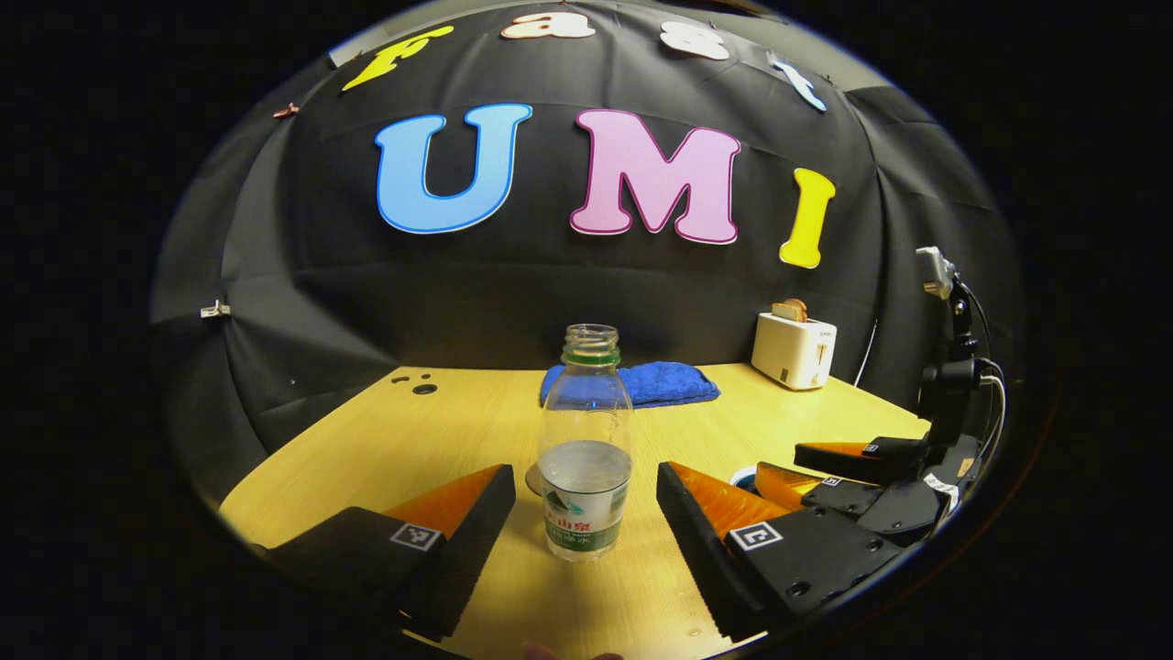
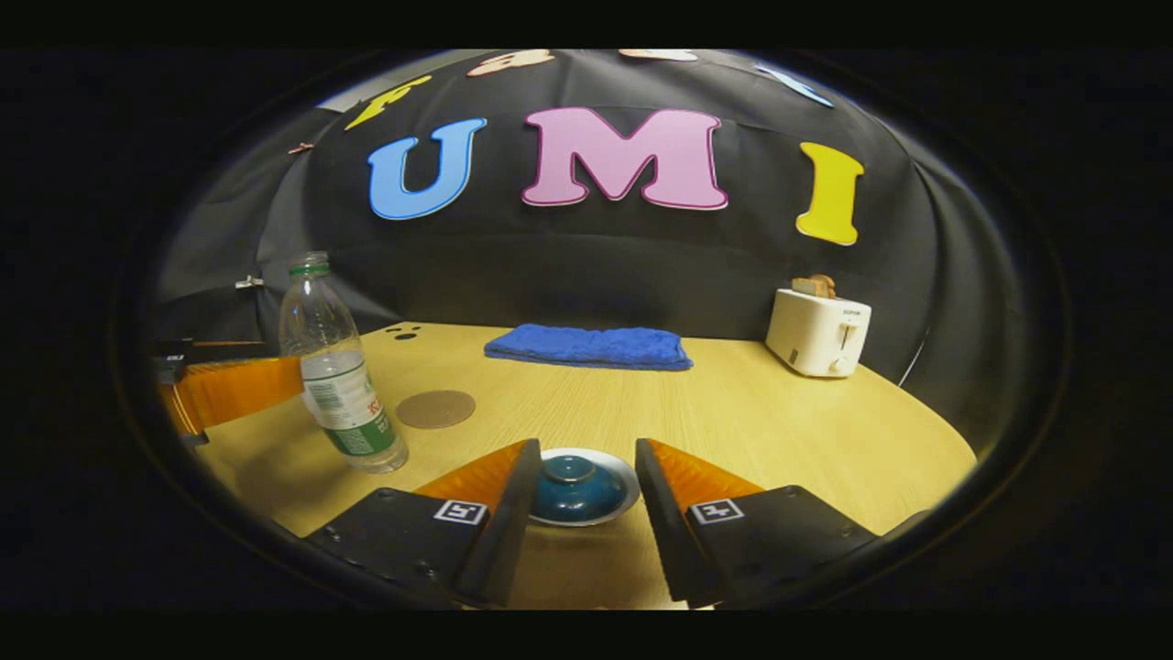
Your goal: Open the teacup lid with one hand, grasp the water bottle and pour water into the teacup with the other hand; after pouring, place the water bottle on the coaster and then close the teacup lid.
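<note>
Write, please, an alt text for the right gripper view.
The right tongs stand open around a blue teacup lid, not touching it. On the light wooden table, a clear plastic water bottle stands at left beside a round brown coaster; behind lie a folded blue towel and a white toaster.

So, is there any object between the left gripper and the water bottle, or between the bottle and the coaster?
Nothing visible. The water bottle stands upright between the open fingers of the left gripper, untouched. The coaster lies beside the bottle, with bare table between them.
</note>
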Demonstrator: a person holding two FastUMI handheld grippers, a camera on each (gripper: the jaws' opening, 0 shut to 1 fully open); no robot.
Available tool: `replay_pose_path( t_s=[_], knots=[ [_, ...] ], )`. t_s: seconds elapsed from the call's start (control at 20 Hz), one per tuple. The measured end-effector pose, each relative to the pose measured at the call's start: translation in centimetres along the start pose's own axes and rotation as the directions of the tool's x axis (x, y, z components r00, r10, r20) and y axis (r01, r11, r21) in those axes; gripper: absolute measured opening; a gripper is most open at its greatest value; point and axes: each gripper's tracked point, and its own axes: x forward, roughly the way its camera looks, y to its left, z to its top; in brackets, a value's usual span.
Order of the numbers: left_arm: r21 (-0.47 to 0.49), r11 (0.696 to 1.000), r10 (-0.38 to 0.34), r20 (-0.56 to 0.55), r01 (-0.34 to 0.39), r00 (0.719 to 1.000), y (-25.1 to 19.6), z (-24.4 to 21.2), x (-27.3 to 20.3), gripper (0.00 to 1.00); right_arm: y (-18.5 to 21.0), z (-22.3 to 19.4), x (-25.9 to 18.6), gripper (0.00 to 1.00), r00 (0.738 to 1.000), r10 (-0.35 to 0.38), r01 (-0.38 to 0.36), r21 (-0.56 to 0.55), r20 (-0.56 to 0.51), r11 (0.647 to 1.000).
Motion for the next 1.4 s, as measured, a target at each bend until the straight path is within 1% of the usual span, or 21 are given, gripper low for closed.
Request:
replay_pose_path(
  t_s=[0.1, 0.15, 0.2, 0.3, 0.35, 0.4, 0.45, 0.5, 0.55, 0.6, 0.85, 0.9, 0.95, 1.0, 1.05, 1.1, 1.15, 1.2, 1.25, 1.35, 1.4],
  knots=[
    [-0.002, 1.000, -0.002, -0.003, 0.002, 1.000, 0.0, -0.1, 0.2, 0.98, 0.1, -0.1, 0.2, 0.66, 1.000, 0.010, -0.010, 0.005, -0.001, 1.000],
    [-0.001, 1.000, -0.001, -0.005, 0.001, 1.000, 0.0, -0.2, 0.4, 0.98, 0.1, 0.0, 0.1, 0.52, 1.000, 0.016, -0.016, 0.011, -0.006, 1.000],
    [-0.002, 1.000, -0.001, -0.006, 0.001, 1.000, 0.0, -0.5, 0.6, 0.98, 0.3, -0.1, 0.4, 0.46, 1.000, 0.029, -0.029, 0.023, -0.009, 0.999],
    [0.000, 1.000, -0.004, -0.007, 0.004, 1.000, -0.1, -0.6, 0.8, 0.98, 0.3, 0.1, 0.4, 0.37, 0.999, 0.033, -0.033, 0.049, -0.004, 0.998],
    [0.002, 1.000, -0.005, -0.007, 0.005, 1.000, -0.2, -0.7, 1.1, 0.98, 0.4, 0.0, 0.3, 0.39, 0.999, 0.034, -0.034, 0.053, -0.006, 0.998],
    [0.005, 1.000, -0.006, -0.008, 0.006, 1.000, -0.2, -1.0, 1.2, 0.98, 0.4, 0.2, 0.2, 0.36, 0.999, 0.038, -0.038, 0.055, -0.004, 0.998],
    [0.008, 1.000, -0.008, -0.010, 0.008, 1.000, -0.4, -1.0, 1.4, 0.98, 0.4, 0.4, 0.1, 0.36, 0.999, 0.040, -0.040, 0.055, 0.004, 0.998],
    [0.008, 1.000, -0.010, -0.013, 0.010, 1.000, -0.4, -1.3, 1.5, 0.98, 0.3, 0.5, 0.2, 0.31, 0.999, 0.040, -0.040, 0.052, 0.010, 0.998],
    [0.007, 1.000, -0.011, -0.018, 0.011, 1.000, -0.5, -1.4, 1.6, 0.98, 0.2, 0.8, 0.0, 0.36, 0.999, 0.037, -0.038, 0.049, 0.021, 0.998],
    [0.005, 1.000, -0.012, -0.021, 0.012, 1.000, -0.5, -1.7, 1.7, 0.98, 0.0, 1.3, -0.2, 0.31, 0.999, 0.035, -0.036, 0.049, 0.032, 0.998],
    [0.009, 1.000, -0.009, -0.029, 0.010, 1.000, -1.0, -2.4, 3.0, 0.98, -2.1, 3.8, -1.1, 0.31, 0.996, -0.004, 0.002, 0.033, 0.086, 0.999],
    [0.011, 1.000, -0.008, -0.029, 0.008, 1.000, -1.1, -2.6, 3.3, 0.98, -2.9, 4.2, -1.5, 0.28, 0.995, -0.019, 0.018, 0.018, 0.096, 1.000],
    [0.016, 1.000, -0.002, -0.028, 0.002, 1.000, -1.0, -2.7, 3.7, 0.98, -3.8, 4.5, -1.9, 0.31, 0.994, -0.032, 0.032, 0.001, 0.102, 0.999],
    [0.018, 1.000, 0.006, -0.028, -0.005, 1.000, -0.9, -2.9, 4.1, 0.98, -4.7, 4.7, -2.2, 0.31, 0.993, -0.046, 0.048, -0.015, 0.106, 0.999],
    [0.020, 1.000, 0.015, -0.027, -0.014, 1.000, -0.8, -3.0, 4.6, 0.98, -5.7, 4.8, -2.5, 0.26, 0.992, -0.058, 0.062, -0.027, 0.109, 0.998],
    [0.021, 1.000, 0.024, -0.025, -0.023, 0.999, -0.6, -3.0, 5.0, 0.98, -6.6, 4.9, -2.8, 0.37, 0.992, -0.070, 0.074, -0.034, 0.109, 0.997],
    [0.024, 0.999, 0.029, -0.024, -0.028, 0.999, -0.5, -3.1, 5.4, 0.98, -7.5, 4.8, -3.0, 0.31, 0.991, -0.081, 0.085, -0.037, 0.108, 0.996],
    [0.029, 0.999, 0.035, -0.026, -0.034, 0.999, -0.6, -3.4, 5.9, 0.98, -8.3, 4.8, -3.2, 0.31, 0.990, -0.093, 0.097, -0.039, 0.109, 0.994],
    [0.036, 0.998, 0.042, -0.027, -0.041, 0.999, -0.5, -3.5, 6.2, 0.98, -9.1, 4.7, -3.3, 0.27, 0.989, -0.104, 0.109, -0.042, 0.109, 0.993],
    [0.043, 0.997, 0.067, -0.037, -0.065, 0.997, -0.1, -4.1, 6.5, 0.98, -10.5, 4.5, -3.4, 0.26, 0.987, -0.125, 0.130, -0.039, 0.105, 0.991],
    [0.045, 0.996, 0.083, -0.043, -0.081, 0.996, 0.0, -4.6, 6.9, 0.90, -11.1, 4.5, -3.3, 0.31, 0.986, -0.132, 0.136, -0.034, 0.105, 0.990]
  ],
)
